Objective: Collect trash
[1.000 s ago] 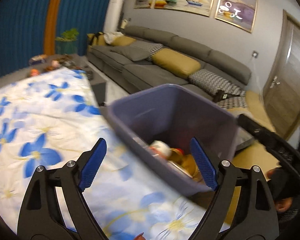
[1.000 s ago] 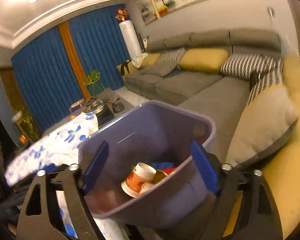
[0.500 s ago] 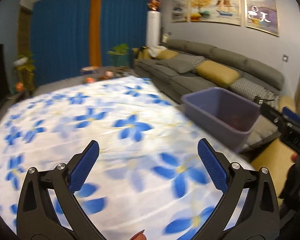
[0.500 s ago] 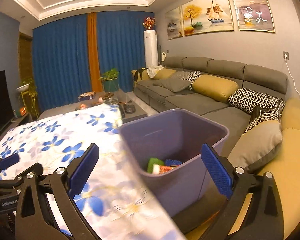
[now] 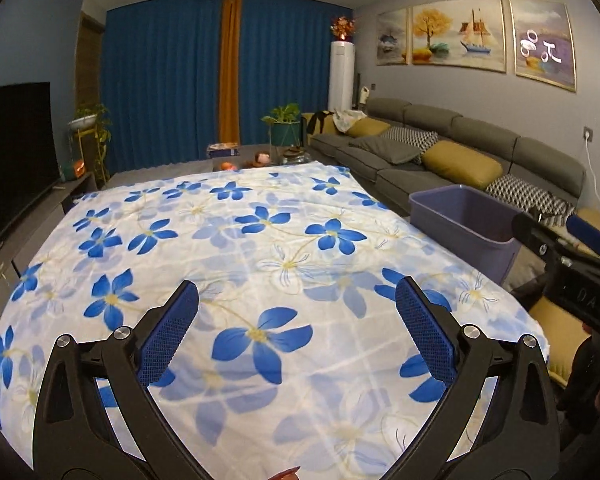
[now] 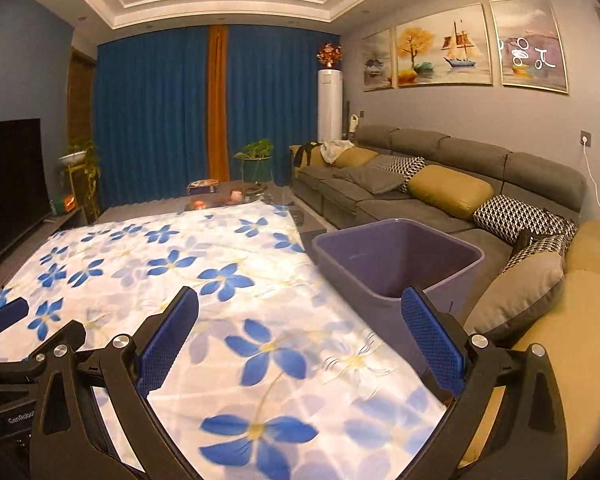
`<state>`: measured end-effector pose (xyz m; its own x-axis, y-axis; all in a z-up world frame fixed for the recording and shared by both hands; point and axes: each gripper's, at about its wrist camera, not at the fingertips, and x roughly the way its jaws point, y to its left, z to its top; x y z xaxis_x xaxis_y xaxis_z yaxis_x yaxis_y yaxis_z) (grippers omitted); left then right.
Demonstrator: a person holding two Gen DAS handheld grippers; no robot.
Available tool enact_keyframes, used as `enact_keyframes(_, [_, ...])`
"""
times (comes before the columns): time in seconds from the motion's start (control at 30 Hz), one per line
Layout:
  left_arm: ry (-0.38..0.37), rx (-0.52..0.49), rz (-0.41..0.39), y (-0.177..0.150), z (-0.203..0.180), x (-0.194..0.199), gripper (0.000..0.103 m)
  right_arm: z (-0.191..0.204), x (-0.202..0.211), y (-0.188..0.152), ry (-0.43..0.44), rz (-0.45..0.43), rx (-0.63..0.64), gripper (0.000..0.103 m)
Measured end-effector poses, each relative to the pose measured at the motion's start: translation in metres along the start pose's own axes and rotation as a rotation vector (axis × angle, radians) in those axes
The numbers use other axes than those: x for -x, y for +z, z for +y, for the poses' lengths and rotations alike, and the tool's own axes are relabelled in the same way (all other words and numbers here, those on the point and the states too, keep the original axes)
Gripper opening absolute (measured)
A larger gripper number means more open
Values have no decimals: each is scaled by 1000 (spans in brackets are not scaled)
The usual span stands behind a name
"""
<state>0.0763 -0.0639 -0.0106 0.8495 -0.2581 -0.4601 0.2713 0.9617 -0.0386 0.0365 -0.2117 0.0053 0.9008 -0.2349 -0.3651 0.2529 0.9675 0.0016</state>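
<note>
A purple plastic bin (image 5: 460,216) (image 6: 396,264) stands at the right edge of a table covered by a white cloth with blue flowers (image 5: 260,264) (image 6: 204,280), close to the sofa. Its contents are hidden from here. My left gripper (image 5: 296,328) hovers above the cloth, open, with nothing between its blue pads. My right gripper (image 6: 300,332) is open too and holds nothing, the bin just beyond its right finger. Each gripper shows at the edge of the other's view. No loose trash lies on the cloth.
A grey sofa (image 5: 440,152) (image 6: 440,184) with yellow and patterned cushions runs along the right wall. A low table with small items (image 5: 256,158) and a potted plant (image 5: 284,124) stand past the cloth's far edge. A dark TV (image 5: 12,152) lines the left wall.
Both grippers have pulled back from the bin and swung left over the cloth, their jaws spreading wider. The bin, earlier right between the fingers with its trash in sight, now sits farther off at the right.
</note>
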Motion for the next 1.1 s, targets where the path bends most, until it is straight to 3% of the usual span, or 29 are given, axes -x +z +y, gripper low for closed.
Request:
enact_keyframes(0.4, [-6, 32, -36, -4, 17, 22, 97, 23, 24, -1, -2, -32, 26, 98])
enact_keyframes(1.1, [-4, 45, -51, -3, 21, 29, 97, 27, 27, -5, 8, -32, 31, 98])
